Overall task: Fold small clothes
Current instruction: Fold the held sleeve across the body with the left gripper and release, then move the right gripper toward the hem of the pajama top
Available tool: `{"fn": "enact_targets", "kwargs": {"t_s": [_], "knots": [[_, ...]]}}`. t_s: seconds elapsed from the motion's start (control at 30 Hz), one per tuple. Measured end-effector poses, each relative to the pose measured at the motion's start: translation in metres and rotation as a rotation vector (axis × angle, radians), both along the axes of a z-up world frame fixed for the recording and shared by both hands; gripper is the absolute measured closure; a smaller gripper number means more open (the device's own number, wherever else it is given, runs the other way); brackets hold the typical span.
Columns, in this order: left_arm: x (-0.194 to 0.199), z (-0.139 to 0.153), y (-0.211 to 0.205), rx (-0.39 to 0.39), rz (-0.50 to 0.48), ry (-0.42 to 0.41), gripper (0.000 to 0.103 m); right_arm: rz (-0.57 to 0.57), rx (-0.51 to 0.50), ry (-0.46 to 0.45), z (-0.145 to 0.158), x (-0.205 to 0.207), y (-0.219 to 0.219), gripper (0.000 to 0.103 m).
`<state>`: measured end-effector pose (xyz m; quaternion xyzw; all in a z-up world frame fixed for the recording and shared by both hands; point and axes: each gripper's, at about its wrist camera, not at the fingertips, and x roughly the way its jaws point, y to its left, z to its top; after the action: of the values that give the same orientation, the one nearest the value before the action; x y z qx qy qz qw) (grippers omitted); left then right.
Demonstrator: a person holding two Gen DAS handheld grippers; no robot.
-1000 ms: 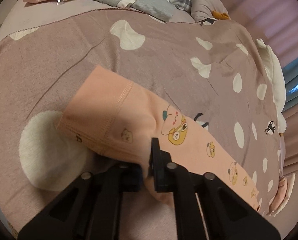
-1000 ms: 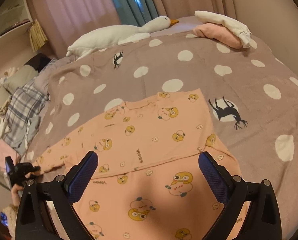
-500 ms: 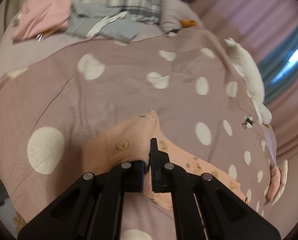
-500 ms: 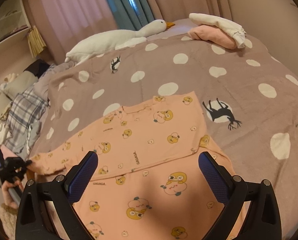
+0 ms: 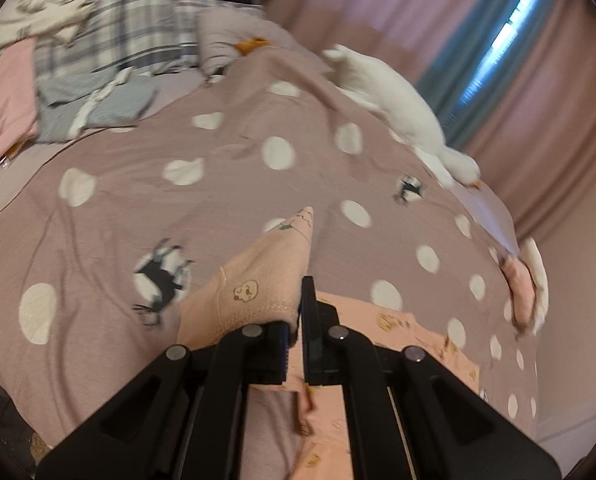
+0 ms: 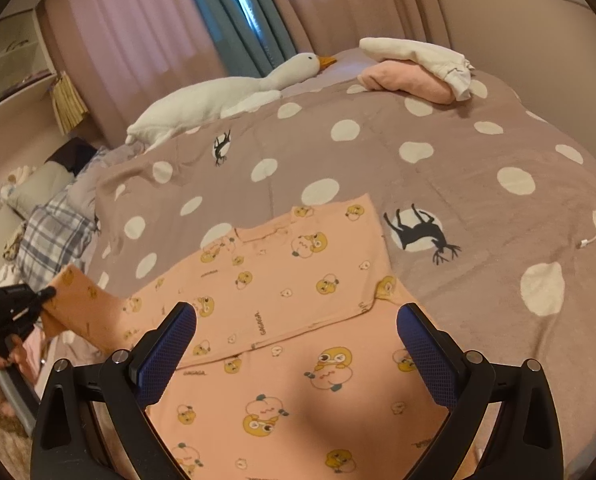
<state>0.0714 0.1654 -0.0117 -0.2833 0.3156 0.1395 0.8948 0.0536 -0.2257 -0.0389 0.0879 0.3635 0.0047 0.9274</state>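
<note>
**Sleeve lifted for the fold**

Pinched between the nearly closed jaws of the left gripper [image 5: 295, 340]: the cuff of the left sleeve [image 6: 85, 304] of a small peach cotton pyjama top printed with yellow cartoon ducklings [image 6: 281, 300]. Raised off the mauve bedspread with white polka dots and black deer silhouettes [image 6: 478, 216], near its left edge. Spread flat across the near middle of the bed, the rest of the top, its other sleeve apparently already folded in. Hovering above the hem, the right gripper [image 6: 295, 340], blue-padded fingers [image 6: 165, 344] wide apart, holding nothing.

Best done, probably, by carrying the cuff across the chest in a low arc, keeping the sleeve taut, then laying it straight along the shoulder line before letting go.

Soft, thin, stretchy knit with a stitched hem; limp, prone to creasing. Along the far edge, a long white plush goose [image 6: 225, 96]; at the far right corner, folded pink and white clothes [image 6: 418, 68].
</note>
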Motion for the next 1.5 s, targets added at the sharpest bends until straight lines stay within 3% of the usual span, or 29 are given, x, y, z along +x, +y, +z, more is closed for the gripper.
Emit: {"fn": "enact_targets", "kwargs": {"t_s": [0.33,0.6,1.1,1.2,1.27,1.37,1.5], "knots": [[0.026,-0.017,-0.07,0.039,-0.188,0.065,0.1,-0.036,0.004,-0.007,0.001,-0.007,-0.015,0.002],[0.039,-0.062,-0.119,0.025,-0.317,0.182,0.1,-0.046,0.017,0.012,-0.005,-0.008,-0.023,0.002],[0.038,-0.124,-0.146,0.004,-0.38,0.358,0.098,-0.024,0.017,0.08,-0.022,-0.006,-0.022,0.002],[0.033,-0.122,-0.138,-0.048,-0.4,0.358,0.09,-0.011,0.02,0.093,-0.025,-0.004,-0.019,0.002],[0.028,-0.116,-0.132,-0.101,-0.418,0.34,0.075,0.002,0.022,0.102,-0.027,-0.002,-0.016,0.002],[0.017,-0.1,-0.121,-0.161,-0.428,0.292,0.061,0.027,0.022,0.115,-0.029,0.003,-0.009,0.002],[-0.003,-0.073,-0.1,-0.154,-0.396,0.207,0.05,0.072,0.0,0.133,-0.031,0.014,0.009,0.002]]}}
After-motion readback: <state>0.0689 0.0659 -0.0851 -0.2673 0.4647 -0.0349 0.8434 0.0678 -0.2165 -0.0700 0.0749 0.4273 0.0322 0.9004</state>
